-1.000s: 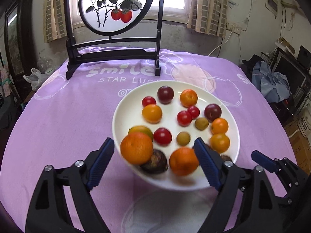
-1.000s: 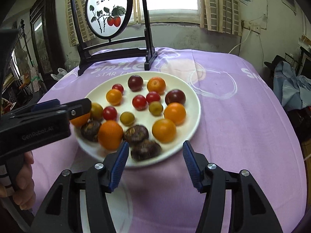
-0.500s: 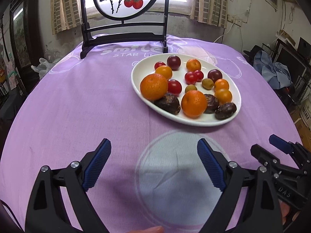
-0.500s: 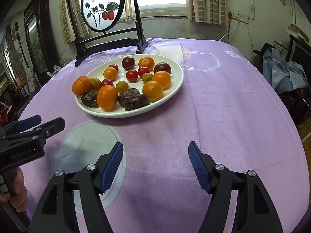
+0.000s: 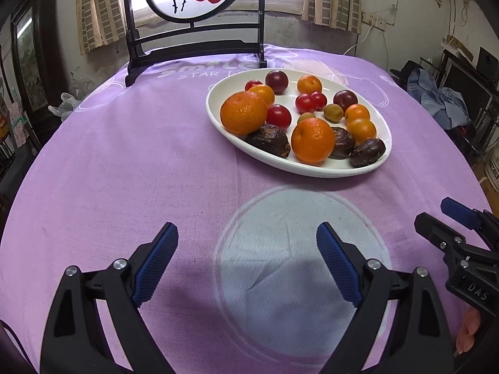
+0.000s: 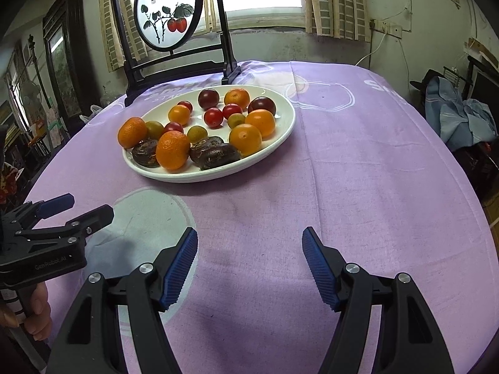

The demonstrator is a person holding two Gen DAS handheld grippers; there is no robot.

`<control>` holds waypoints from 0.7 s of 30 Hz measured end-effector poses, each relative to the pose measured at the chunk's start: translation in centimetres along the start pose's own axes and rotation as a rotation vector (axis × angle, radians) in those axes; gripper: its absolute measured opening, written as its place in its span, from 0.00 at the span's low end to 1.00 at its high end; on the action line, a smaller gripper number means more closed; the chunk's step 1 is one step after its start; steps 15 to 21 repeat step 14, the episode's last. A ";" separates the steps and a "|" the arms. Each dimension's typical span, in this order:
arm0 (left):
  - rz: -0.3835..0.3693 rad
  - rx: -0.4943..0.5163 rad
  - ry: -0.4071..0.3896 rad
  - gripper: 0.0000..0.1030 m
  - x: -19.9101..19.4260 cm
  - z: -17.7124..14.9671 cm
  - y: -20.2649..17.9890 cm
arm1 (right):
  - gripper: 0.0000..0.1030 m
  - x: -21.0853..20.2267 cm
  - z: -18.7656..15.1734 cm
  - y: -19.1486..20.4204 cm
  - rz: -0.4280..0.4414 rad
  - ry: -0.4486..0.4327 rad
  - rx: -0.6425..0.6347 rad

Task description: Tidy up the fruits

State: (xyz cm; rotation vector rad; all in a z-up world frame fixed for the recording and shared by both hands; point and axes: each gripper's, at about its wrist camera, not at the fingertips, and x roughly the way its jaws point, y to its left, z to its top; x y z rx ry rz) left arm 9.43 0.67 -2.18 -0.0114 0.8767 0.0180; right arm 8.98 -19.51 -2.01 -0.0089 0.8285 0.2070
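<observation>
White plate (image 5: 224,124) on desk, purple cloth (image 5: 124,162); holds oranges, red tomatoes, dark plums, small green fruits, brown wrinkled fruits. Large orange (image 5: 243,112) at plate's left rim; second orange (image 5: 312,140) near front rim. Left gripper (image 5: 246,247) released, spread wide, empty, above cloth well short of plate. Right gripper (image 6: 249,249) released, empty, likewise. Painted round screen (image 6: 167,15) stands behind plate.
</observation>
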 end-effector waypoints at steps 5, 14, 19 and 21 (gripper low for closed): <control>-0.006 0.005 -0.003 0.86 0.3 -0.4 0.0 | 0.68 0.3 -0.1 0.0 -0.011 0.022 -0.003; 0.011 0.004 0.041 0.87 1.8 -0.9 0.1 | 0.72 1.2 -0.6 0.0 -0.043 0.075 -0.006; 0.011 0.004 0.041 0.87 1.8 -0.9 0.1 | 0.72 1.2 -0.6 0.0 -0.043 0.075 -0.006; 0.011 0.004 0.041 0.87 1.8 -0.9 0.1 | 0.72 1.2 -0.6 0.0 -0.043 0.075 -0.006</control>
